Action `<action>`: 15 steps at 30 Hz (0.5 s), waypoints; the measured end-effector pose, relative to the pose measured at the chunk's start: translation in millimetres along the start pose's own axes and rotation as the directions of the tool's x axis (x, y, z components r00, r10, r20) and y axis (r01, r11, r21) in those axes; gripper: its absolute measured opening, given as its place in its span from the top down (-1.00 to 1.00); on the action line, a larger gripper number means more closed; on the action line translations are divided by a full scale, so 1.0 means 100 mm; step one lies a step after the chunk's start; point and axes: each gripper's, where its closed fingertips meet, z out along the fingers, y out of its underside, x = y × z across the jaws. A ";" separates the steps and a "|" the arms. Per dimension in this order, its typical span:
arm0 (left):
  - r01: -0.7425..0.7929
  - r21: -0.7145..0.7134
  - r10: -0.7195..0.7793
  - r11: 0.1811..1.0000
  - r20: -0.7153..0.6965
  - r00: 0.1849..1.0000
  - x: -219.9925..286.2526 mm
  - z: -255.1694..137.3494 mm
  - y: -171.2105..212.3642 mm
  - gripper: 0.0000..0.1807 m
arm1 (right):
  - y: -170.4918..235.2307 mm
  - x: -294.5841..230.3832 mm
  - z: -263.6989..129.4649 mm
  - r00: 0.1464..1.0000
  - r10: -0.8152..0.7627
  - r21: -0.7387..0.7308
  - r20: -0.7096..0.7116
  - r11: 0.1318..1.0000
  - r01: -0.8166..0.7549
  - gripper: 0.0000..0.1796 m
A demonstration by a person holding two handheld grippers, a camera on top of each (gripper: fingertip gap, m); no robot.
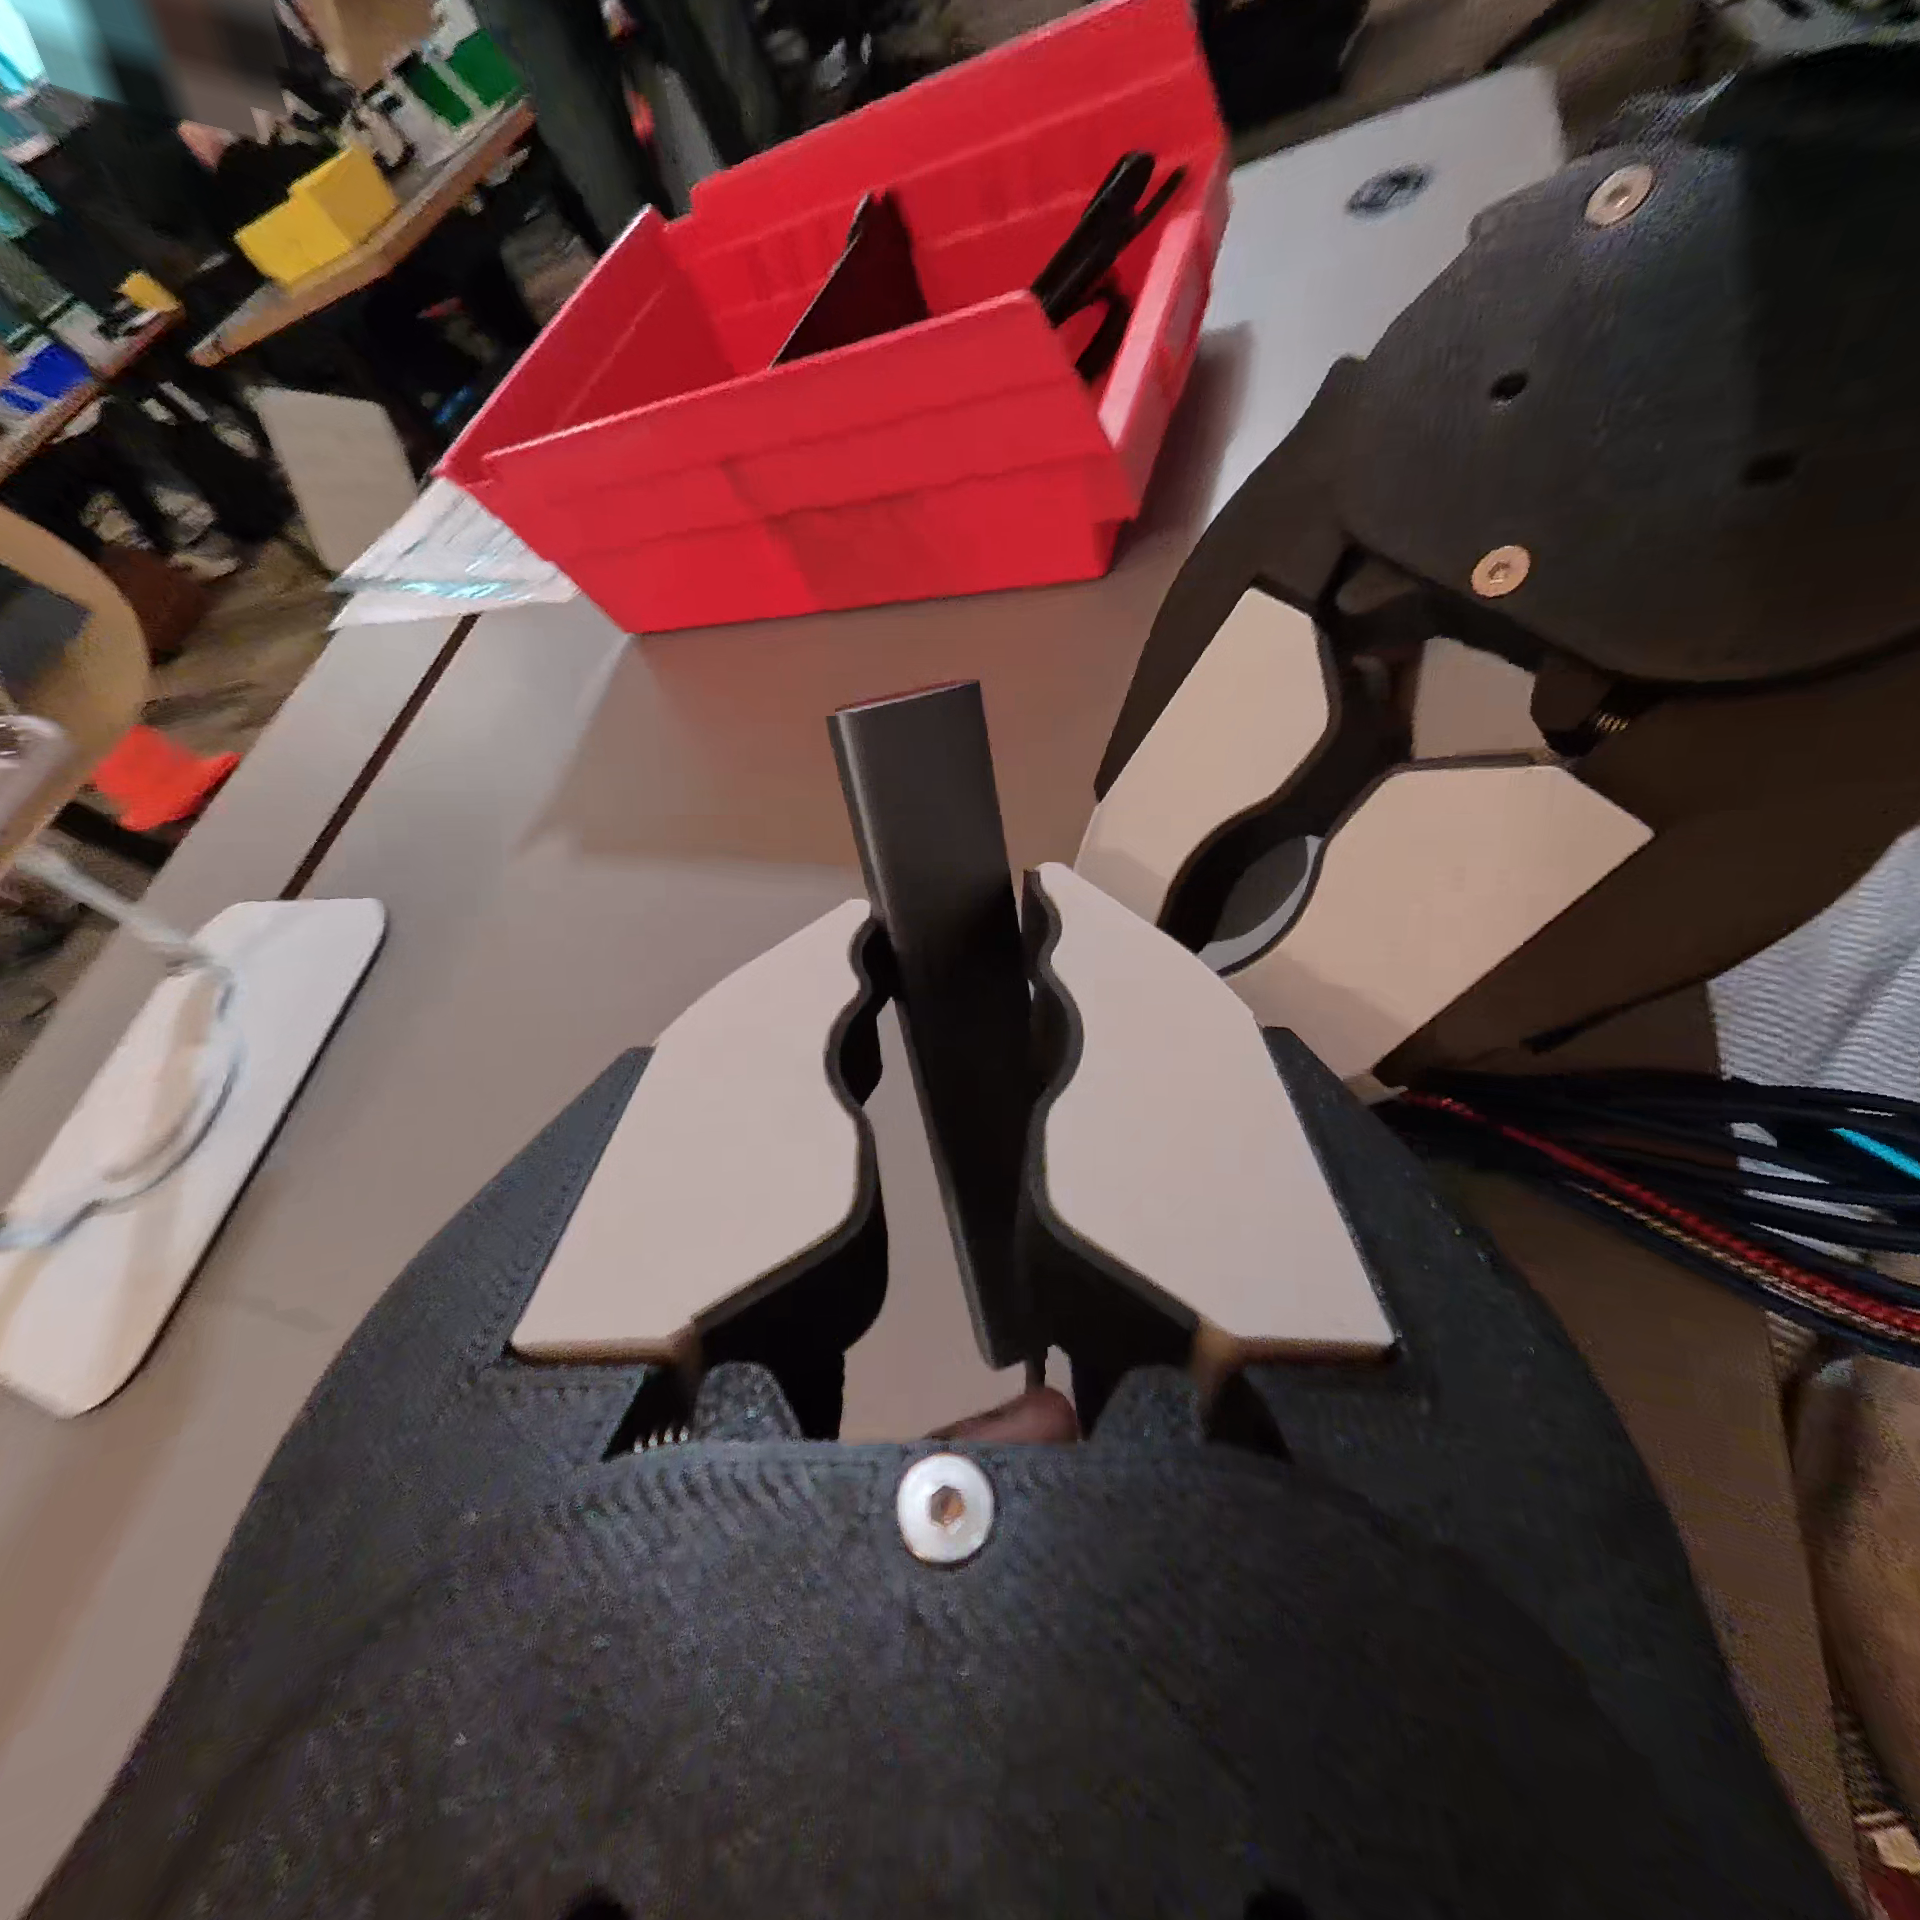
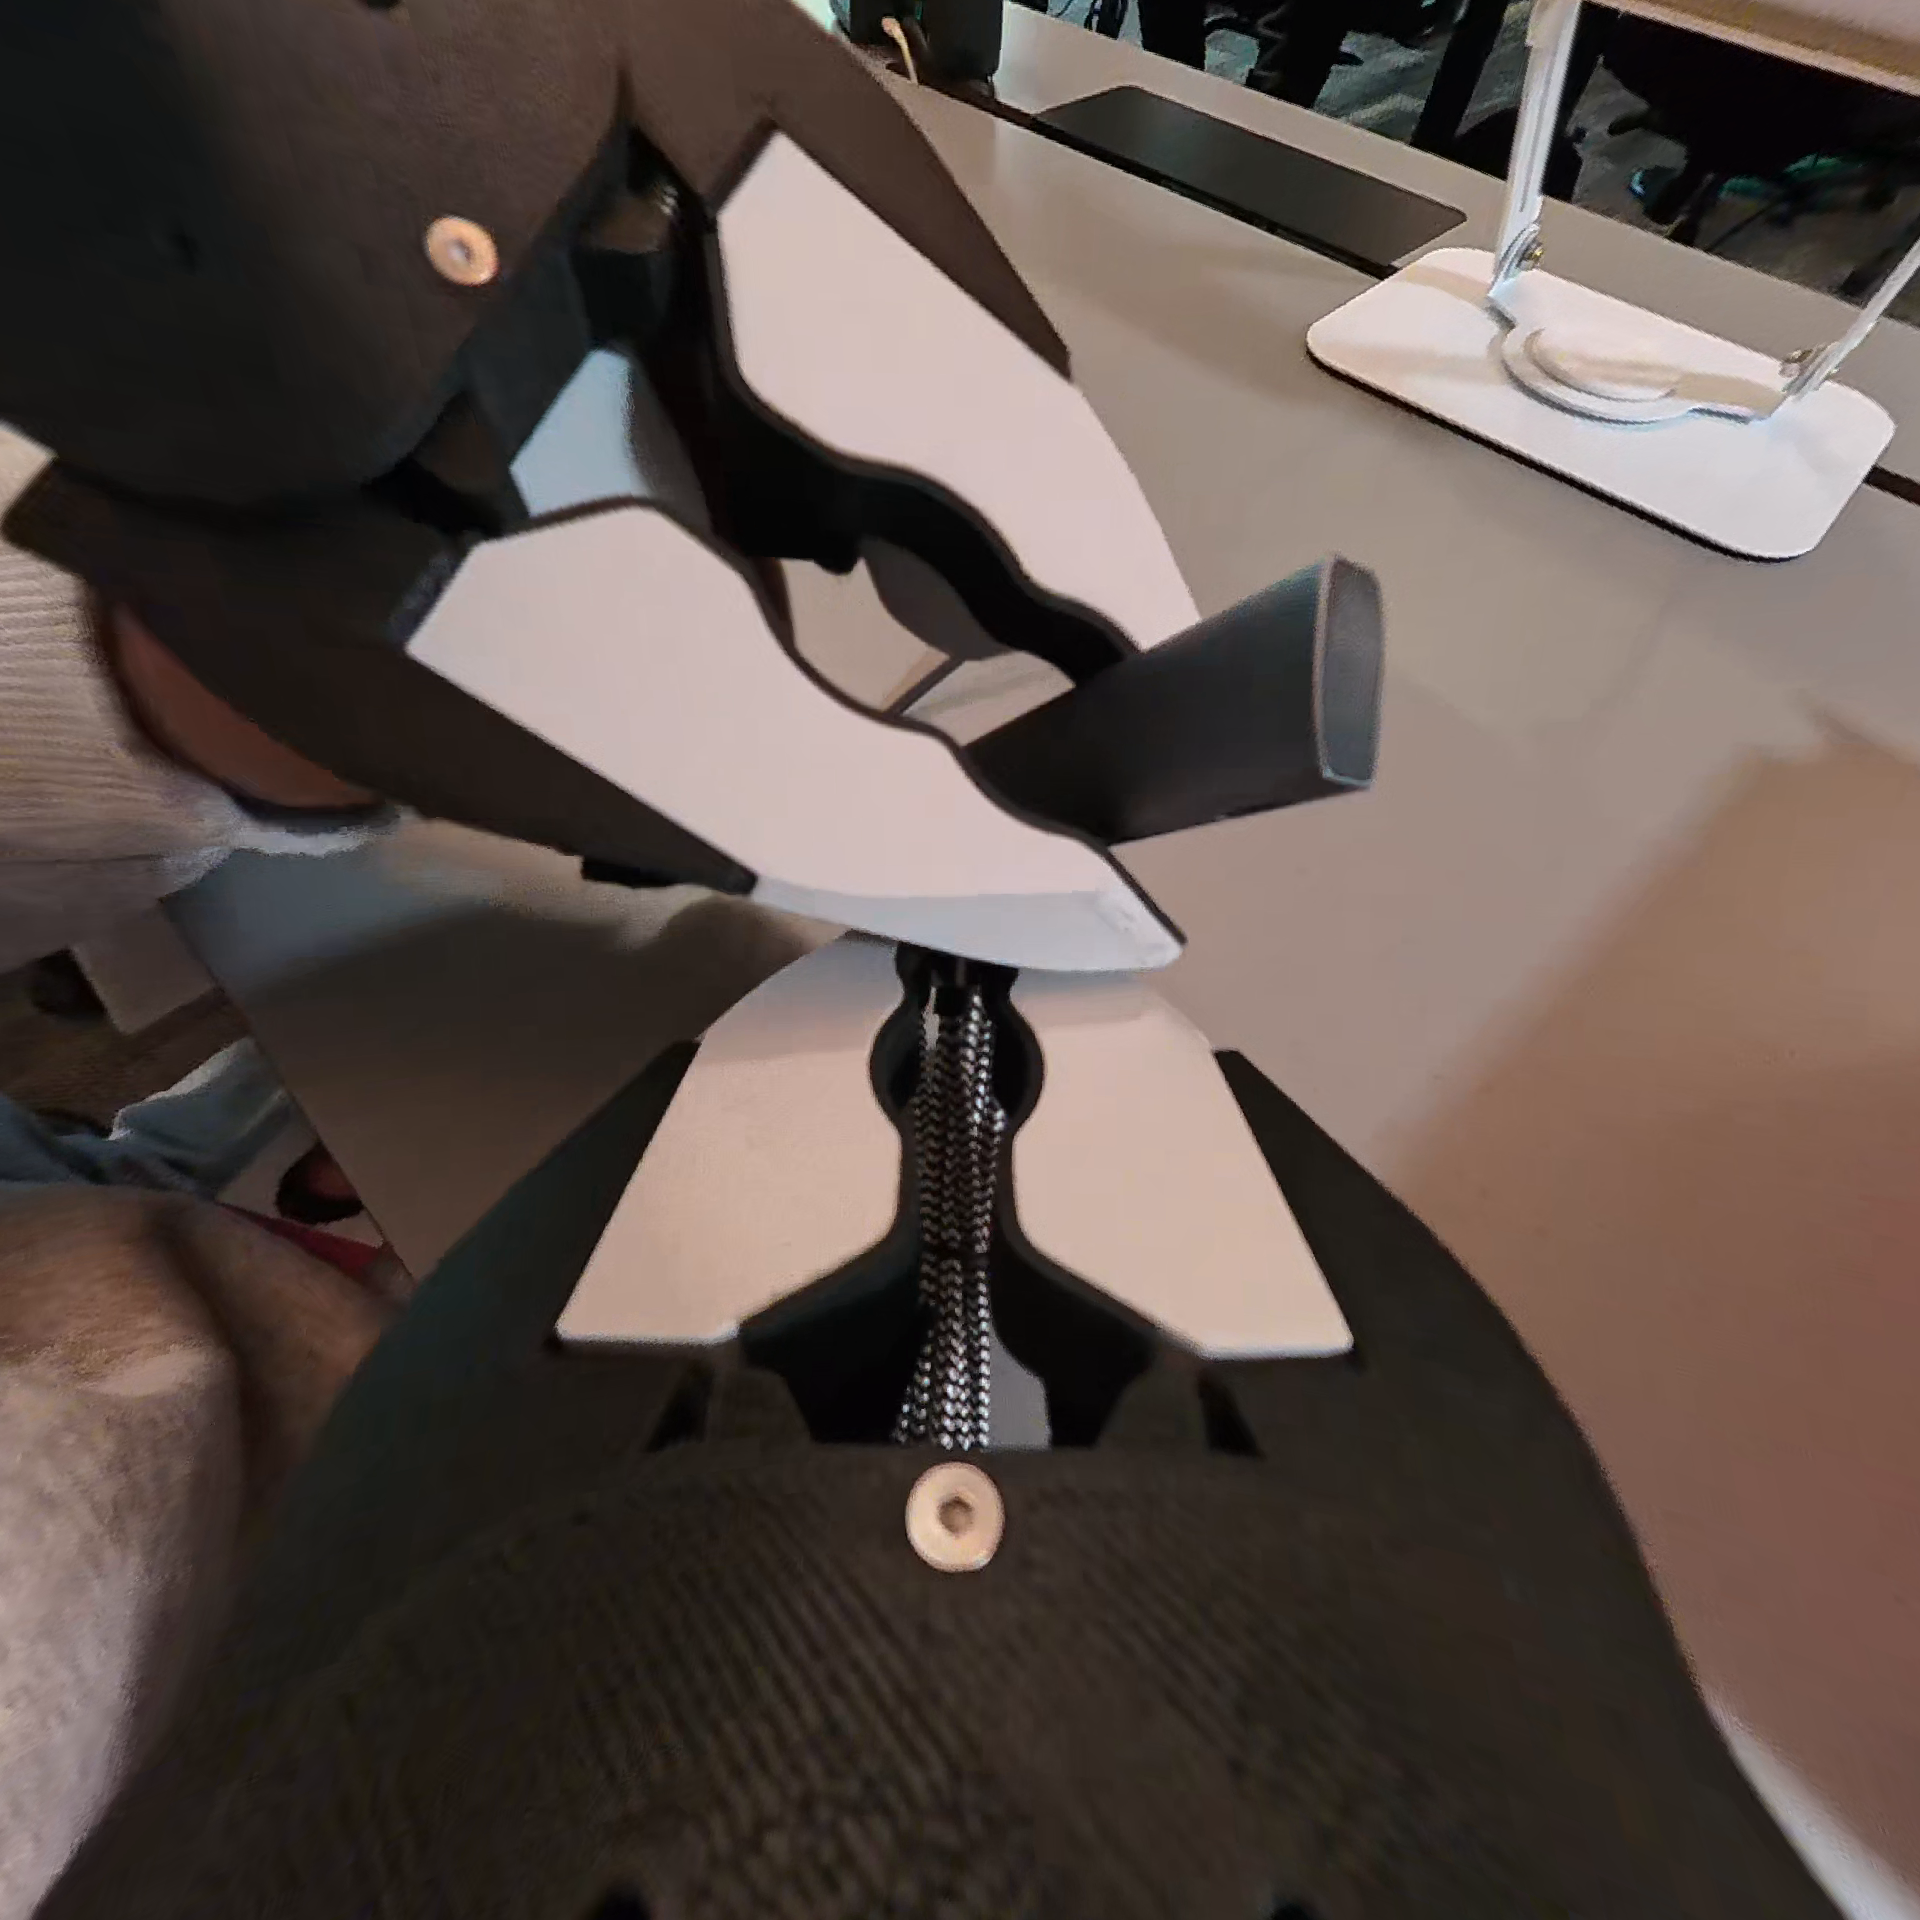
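My left gripper (image 1: 951, 914) is shut on a flat black hollow sleeve (image 1: 920, 821), which sticks out forward past the fingertips above the grey table (image 1: 623, 790). My right gripper (image 1: 1184, 914) is close on its right, tips pointing at the sleeve. In the right wrist view my right gripper (image 2: 951, 971) is shut on a black-and-white braided cable (image 2: 951, 1195) that runs back between the fingers. Its tips lie just under one finger of the left gripper (image 2: 1122, 769), beside the sleeve's open end (image 2: 1340, 686).
A red bin (image 1: 831, 488) with a dark divider and black parts (image 1: 1101, 249) stands on the table beyond the sleeve. A white stand base (image 1: 187, 1122) (image 2: 1610, 416) lies to the left. A bundle of cables (image 1: 1714, 1195) hangs at the right. A person's sleeve (image 2: 73, 727) is nearby. The gap from one gripper's tips to the other's is roughly 5 cm. The white stand base (image 2: 1610, 416) is about equally far from each gripper, around 40 cm. Seen from the left wrist view (image 1: 224, 1073) as well.
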 end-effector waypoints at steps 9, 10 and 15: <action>-0.012 -0.100 0.025 0.995 0.136 0.990 -0.19 -0.09 0.04 0.77 | -0.10 0.04 -0.04 1.000 -0.010 0.046 -0.017 0.999 0.010 0.90; 0.015 -0.091 -0.003 0.996 0.137 0.991 -0.22 -0.09 0.04 0.77 | -0.11 0.05 -0.05 0.999 -0.020 0.051 -0.026 0.998 0.021 0.90; 0.081 -0.085 -0.071 0.993 0.110 0.991 -0.27 -0.08 0.10 0.79 | -0.12 0.07 -0.06 0.988 -0.123 0.040 -0.088 0.991 0.127 0.89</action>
